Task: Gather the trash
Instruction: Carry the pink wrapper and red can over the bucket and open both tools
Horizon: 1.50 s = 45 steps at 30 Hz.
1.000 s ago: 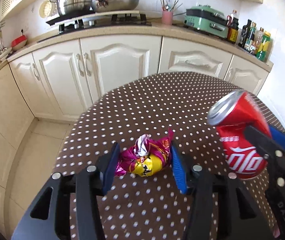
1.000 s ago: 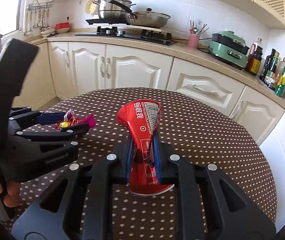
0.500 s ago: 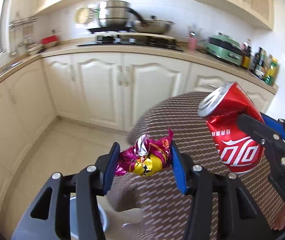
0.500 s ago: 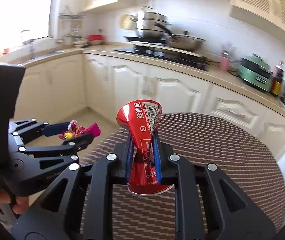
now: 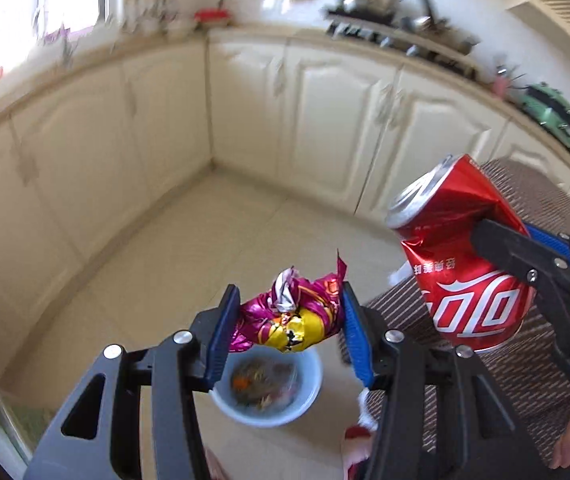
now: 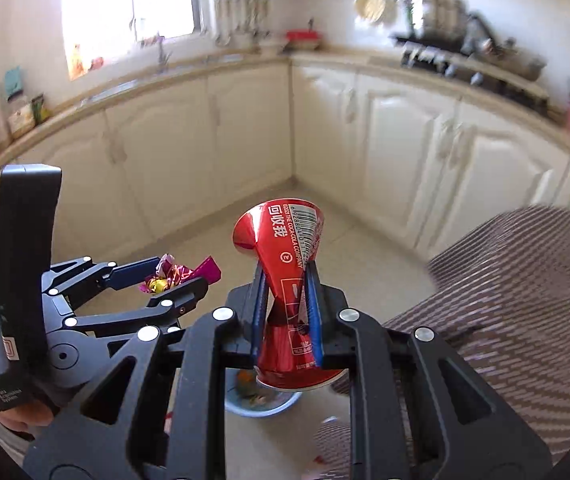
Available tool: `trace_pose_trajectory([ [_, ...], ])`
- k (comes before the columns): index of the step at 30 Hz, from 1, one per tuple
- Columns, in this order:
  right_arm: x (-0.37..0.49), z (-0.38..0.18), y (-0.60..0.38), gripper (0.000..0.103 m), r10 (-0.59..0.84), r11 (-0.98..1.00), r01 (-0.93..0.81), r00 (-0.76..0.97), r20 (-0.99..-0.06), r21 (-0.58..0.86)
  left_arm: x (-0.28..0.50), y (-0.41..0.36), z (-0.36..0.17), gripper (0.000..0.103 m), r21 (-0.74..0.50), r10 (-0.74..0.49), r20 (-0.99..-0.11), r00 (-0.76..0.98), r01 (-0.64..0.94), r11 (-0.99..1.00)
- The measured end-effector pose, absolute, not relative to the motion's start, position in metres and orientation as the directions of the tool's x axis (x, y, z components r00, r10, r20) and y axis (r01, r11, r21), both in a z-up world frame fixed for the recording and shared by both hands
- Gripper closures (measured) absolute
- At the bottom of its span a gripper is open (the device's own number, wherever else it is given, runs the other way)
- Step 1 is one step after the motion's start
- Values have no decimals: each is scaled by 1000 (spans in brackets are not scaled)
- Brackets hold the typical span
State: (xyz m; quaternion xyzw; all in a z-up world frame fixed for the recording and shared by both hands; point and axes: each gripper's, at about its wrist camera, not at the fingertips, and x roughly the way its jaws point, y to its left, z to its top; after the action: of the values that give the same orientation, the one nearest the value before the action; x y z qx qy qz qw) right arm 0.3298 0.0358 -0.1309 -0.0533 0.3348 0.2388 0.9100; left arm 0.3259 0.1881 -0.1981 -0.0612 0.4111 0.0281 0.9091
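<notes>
Glossy metal can (image 5: pixel 461 264), shiny foil wrapper (image 5: pixel 291 320)

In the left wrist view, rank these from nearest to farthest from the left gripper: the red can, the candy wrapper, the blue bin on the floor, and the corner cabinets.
1. Candy wrapper: clamped between the left gripper pads.
2. Red can: to the right, held in the right gripper.
3. Blue bin: below on the floor, under the wrapper.
4. Corner cabinets: far behind, across the floor.

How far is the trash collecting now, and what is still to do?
Done: both pieces are picked up. In hand: the left gripper clamps the crumpled wrapper, and the right gripper squeezes the crushed red can; both hang over the floor above the pale blue bin, which already holds some scraps. Left: release both into the bin.
</notes>
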Motion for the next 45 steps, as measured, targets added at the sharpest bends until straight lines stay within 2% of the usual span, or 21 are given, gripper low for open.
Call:
trace_pose_trajectory([
  [10, 372, -286, 108, 85, 353, 877, -463, 448, -822, 124, 351, 247, -341, 54, -143, -32, -896, 442, -218, 965],
  [19, 398, -360, 120, 85, 301, 902, -411, 368, -880, 136, 379, 264, -408, 50, -225, -121, -921, 371, -252, 941],
  [24, 409, -373, 121, 85, 291, 913, -381, 353, -889, 148, 383, 271, -419, 39, -227, -123, -931, 343, -282, 932],
  [45, 421, -406, 127, 85, 285, 917, -361, 296, -912, 170, 389, 287, -434, 37, -193, -98, -960, 264, -364, 911],
])
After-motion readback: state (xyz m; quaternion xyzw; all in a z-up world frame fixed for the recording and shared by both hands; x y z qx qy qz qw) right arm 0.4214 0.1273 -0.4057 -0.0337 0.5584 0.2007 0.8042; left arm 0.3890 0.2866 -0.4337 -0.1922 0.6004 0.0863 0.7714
